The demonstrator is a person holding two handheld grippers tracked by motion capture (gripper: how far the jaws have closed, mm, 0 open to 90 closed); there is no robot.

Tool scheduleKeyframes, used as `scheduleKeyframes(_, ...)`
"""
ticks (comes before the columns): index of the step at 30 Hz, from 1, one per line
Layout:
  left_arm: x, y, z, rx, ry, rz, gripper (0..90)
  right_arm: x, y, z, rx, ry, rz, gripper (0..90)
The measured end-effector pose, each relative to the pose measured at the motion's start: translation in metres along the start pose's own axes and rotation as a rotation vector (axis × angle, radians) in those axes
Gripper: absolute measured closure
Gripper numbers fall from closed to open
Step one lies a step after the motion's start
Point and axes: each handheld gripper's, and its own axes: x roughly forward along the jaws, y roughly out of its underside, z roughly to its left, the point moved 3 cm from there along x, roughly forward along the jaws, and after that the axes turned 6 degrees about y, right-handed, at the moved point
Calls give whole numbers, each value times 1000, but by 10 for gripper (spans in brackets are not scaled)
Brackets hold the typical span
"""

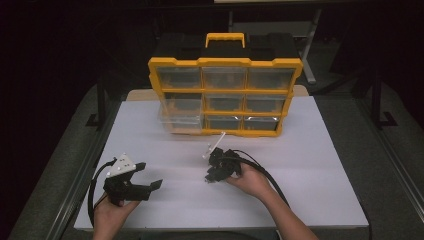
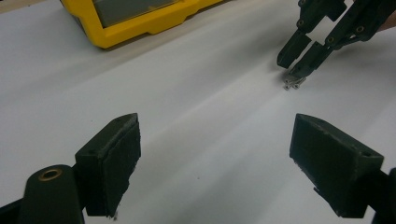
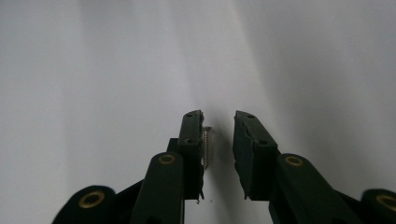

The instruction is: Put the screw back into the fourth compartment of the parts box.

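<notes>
One small screw (image 3: 206, 147) lies on the white tabletop (image 1: 310, 165) near its middle, between the right gripper (image 3: 218, 140)'s narrowed jaws, hard against one pad, its long axis running along the jaws; the other pad stands off, so nothing is pinched yet. It looks thin, silvery and threaded. The left gripper (image 2: 215, 158), well apart, is spread wide and empty.

The small silver threaded screw (image 3: 206, 147) between the right gripper's (image 3: 218, 126) black jaws is partly covered by one pad; in the high view it is too small to tell; the yellow plastic organiser case's (image 2: 140, 21) far part is cut off by the left gripper view's top edge; its clear drawers' contents are blurred.
</notes>
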Motion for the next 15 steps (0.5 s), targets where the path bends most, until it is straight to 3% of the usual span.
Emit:
scheduleKeyframes(10,-1,0,1,6,-2,2,161,6,-1,0,-21,13,19,760)
scheduleKeyframes(15,0,0,0,2,0,2,161,7,-1,1,-47,44,16,819)
